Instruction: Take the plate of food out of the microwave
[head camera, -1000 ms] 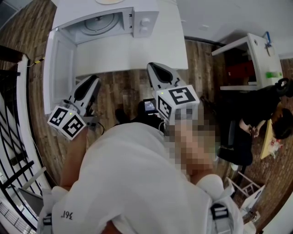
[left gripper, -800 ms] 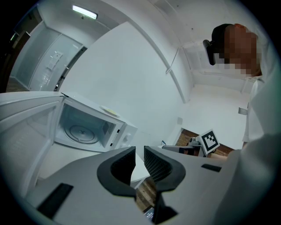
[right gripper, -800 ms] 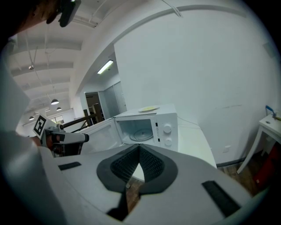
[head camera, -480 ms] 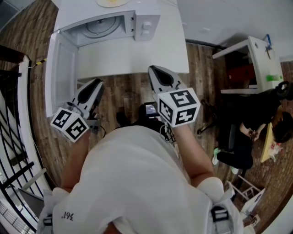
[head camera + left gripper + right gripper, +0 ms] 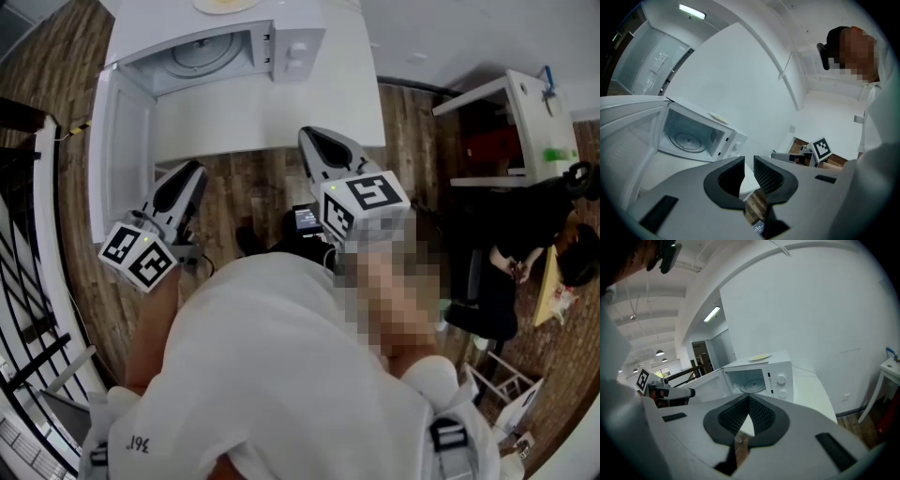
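White microwave (image 5: 281, 84) open, plate (image 5: 761, 357) on top; shirt print (image 5: 141, 440) unreadable.

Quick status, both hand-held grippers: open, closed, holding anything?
Left hand-held gripper: open, nothing between the jaws.
Right hand-held gripper: closed, empty.

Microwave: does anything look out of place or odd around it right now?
Yes. A plate with something yellowish on it sits on top of the microwave, not inside. Inside, only the bare turntable shows, and the door hangs wide open. No spill or damage shows.
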Motion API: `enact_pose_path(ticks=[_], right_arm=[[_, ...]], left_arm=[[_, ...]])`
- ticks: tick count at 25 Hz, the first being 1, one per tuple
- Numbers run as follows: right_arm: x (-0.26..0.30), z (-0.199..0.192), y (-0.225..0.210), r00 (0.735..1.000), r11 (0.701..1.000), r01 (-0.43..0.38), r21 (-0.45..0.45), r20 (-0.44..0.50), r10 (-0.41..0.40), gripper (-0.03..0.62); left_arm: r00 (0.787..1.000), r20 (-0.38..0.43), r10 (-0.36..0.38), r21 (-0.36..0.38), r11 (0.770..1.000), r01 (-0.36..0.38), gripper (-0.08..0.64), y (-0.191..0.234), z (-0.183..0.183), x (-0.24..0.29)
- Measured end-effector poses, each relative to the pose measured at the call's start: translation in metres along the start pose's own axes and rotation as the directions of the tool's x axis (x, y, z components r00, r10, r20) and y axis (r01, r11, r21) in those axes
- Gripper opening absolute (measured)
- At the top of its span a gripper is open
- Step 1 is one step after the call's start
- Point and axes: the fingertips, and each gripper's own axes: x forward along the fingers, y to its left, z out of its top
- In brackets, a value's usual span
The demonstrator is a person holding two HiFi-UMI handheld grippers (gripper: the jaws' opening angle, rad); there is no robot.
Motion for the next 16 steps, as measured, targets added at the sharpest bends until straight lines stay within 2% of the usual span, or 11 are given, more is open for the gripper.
enact_pose_path(ticks=[16], right_arm=[[0.009,0.014,-0.004,1.000,0.999,0.016,-0.028,0.019,-0.016,0.000]], left_arm=[[1.000,-0.013,-0.018,-0.002,1.000,0.018,0.064,0.003,0.003,0.009]])
